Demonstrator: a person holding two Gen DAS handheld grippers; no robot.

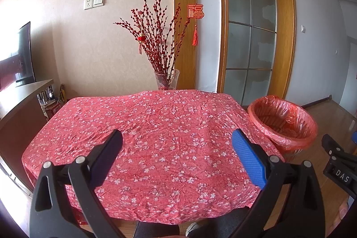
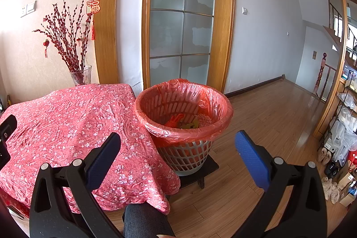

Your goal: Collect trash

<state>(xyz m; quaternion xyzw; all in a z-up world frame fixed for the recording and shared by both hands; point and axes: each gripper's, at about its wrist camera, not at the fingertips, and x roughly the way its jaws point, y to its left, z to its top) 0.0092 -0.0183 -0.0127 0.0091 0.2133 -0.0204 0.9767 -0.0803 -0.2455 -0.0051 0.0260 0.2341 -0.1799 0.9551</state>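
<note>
A: Left gripper [image 1: 177, 146]?

B: Jaws spread wide, nothing between them. It hangs over the near edge of the table [image 1: 156, 126], which is covered corner to corner by a pink flowered cloth [image 1: 142, 117]. One blue pad [image 1: 250, 160] faces inward.

A: Right gripper [image 2: 177, 148]?

B: Also spread wide and empty. It sits off the table's right edge, above the wood floor [image 2: 267, 117], pointing toward the waste basket [image 2: 185, 155].

A: Basket position?

B: On the floor, just beside the table's right edge, standing on a dark mat [image 2: 207, 168]. White lattice walls, lined with a red plastic bag [image 2: 183, 90] folded over the rim.

A: Trash?

B: Inside the basket, at the bottom of the liner: an orange-red scrap [image 2: 175, 121], a yellow piece [image 2: 190, 125], something pale and crumpled [image 2: 204, 119]. Cannot identify them further.

A: Other items?

B: Glass vase [image 1: 166, 79] of red budded branches [image 1: 160, 37] behind the table's far edge. The person's dark trouser leg [image 2: 142, 220] shows at the near edge.
</note>
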